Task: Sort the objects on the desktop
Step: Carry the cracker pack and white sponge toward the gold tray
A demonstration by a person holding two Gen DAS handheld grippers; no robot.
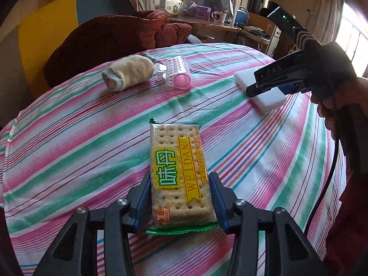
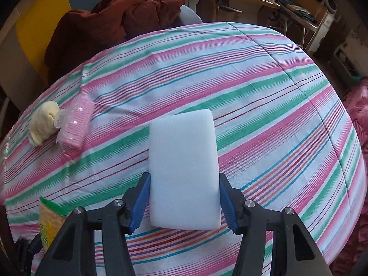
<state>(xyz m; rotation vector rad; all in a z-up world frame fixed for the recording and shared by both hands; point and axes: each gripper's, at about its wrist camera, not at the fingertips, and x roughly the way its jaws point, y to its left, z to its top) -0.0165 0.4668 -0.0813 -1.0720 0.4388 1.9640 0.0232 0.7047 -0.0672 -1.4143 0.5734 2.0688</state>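
A clear packet of crackers [image 1: 177,161] with a yellow-green label lies lengthwise between the blue pads of my left gripper [image 1: 180,181], which is shut on its sides just above the striped cloth [image 1: 69,138]. The same packet shows at the lower left of the right wrist view [image 2: 49,216]. My right gripper [image 2: 184,184] is shut on a white sponge block [image 2: 182,161], its pads pressing both long edges. In the left wrist view the right gripper [image 1: 271,85] and the sponge [image 1: 266,101] sit at the right, held by a person's hand [image 1: 329,110].
A rolled cream sock [image 1: 128,73] and a pink brush in a clear case [image 1: 174,73] lie side by side at the far left of the table. A dark red blanket [image 1: 115,34] is piled behind the table. A cluttered desk with a mug [image 1: 218,16] stands further back.
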